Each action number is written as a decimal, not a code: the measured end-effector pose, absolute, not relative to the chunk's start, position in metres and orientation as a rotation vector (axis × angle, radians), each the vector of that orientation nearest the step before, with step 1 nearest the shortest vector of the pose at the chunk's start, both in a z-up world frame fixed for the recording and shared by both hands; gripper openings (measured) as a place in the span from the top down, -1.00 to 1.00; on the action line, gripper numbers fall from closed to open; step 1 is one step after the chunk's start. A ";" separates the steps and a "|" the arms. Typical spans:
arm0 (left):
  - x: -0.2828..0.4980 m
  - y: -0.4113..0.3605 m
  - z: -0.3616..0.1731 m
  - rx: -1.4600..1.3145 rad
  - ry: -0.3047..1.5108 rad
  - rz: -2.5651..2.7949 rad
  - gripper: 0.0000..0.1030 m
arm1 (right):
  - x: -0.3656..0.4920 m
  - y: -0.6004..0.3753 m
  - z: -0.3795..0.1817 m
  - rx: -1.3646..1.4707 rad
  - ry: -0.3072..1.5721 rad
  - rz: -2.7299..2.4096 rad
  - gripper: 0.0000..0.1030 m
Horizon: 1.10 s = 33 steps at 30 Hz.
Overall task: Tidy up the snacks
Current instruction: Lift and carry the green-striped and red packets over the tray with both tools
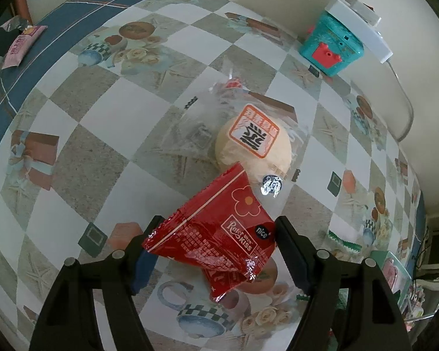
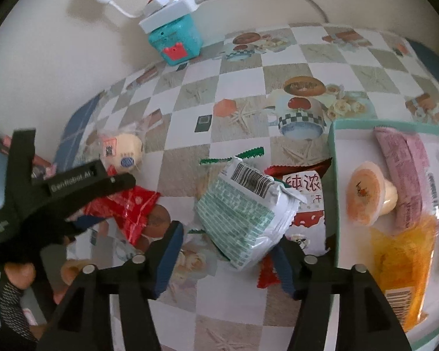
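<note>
I see the desk (image 1: pixel 82 152) with its checkered cloth. On my right a pale green tray (image 2: pixel 335 193) already has snacks in it. A bun in a clear wrapper (image 1: pixel 250 143) lies in the middle of the desk.

My right gripper (image 2: pixel 229 245) has a green and white packet (image 2: pixel 243 216) between its jaws, just beside the tray. The jaws are fairly wide and seem to press its puffy sides. I think it is light, soft and crinkly, so I should squeeze gently at the middle.

My left gripper (image 1: pixel 216 234) holds a red packet (image 1: pixel 219 228) just in front of the bun. Its jaws are also fairly wide, touching both ends. The foil looks slippery and could slide out.
</note>
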State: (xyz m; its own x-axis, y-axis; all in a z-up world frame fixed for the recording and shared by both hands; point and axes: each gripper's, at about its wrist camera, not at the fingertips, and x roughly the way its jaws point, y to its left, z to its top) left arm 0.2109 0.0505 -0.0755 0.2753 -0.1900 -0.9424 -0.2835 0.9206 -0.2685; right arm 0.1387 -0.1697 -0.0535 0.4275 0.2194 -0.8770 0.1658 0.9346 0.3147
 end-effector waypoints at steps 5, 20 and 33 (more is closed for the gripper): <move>0.210 0.053 -0.075 -0.424 1.303 0.059 -0.49 | 0.140 -0.174 -0.056 0.439 1.119 0.017 -0.23; 0.210 0.053 -0.075 -0.415 1.302 0.072 -0.49 | 0.135 -0.193 -0.061 0.584 1.094 0.004 0.06; 0.203 0.048 -0.068 -0.389 1.297 0.072 -0.25 | 0.129 -0.193 -0.049 0.548 1.077 0.001 0.22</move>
